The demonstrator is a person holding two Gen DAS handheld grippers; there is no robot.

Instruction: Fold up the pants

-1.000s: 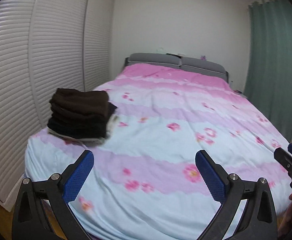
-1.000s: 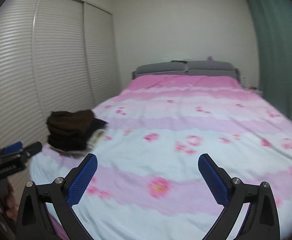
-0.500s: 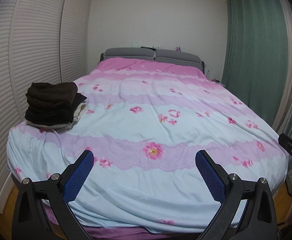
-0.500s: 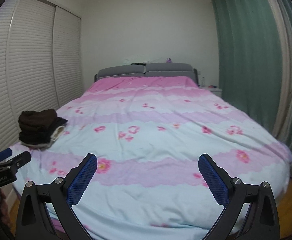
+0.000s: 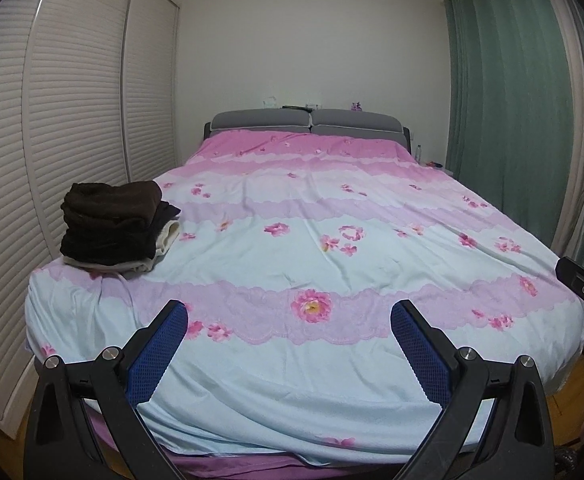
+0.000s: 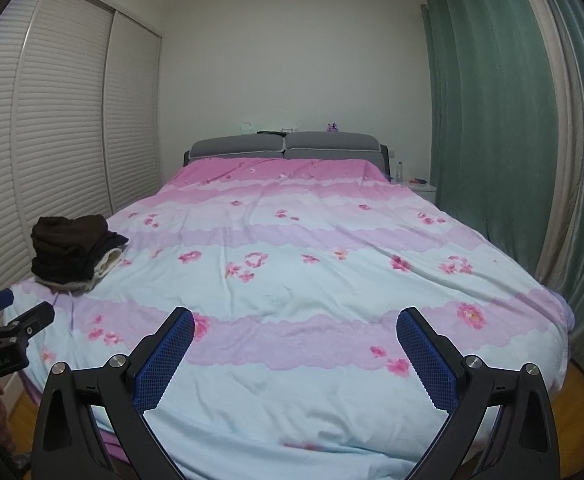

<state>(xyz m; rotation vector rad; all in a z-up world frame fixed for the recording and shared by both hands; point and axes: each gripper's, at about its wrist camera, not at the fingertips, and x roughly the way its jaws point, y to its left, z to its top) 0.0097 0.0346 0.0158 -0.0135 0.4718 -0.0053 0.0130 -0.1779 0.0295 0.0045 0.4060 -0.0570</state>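
Fingers [image 5: 421,354] of the left hand-held gripper [image 5: 288,344] stand spread and empty over the foot edge of the bed [image 5: 292,400]; the right hand-held gripper [image 6: 293,350] is likewise released, holding nothing. Ahead lies flat, bare floral bedcover, ample room for spreading cloth. Farther ahead and to the left of both sits the stack of folded dark pants [image 5: 112,224], close to the bed's left edge beside the louvred wardrobe doors [image 5: 52,120]. Such fabric looks soft, limp, light; pinching a waistband or hem edge seems wisest. No loose pants are visible.
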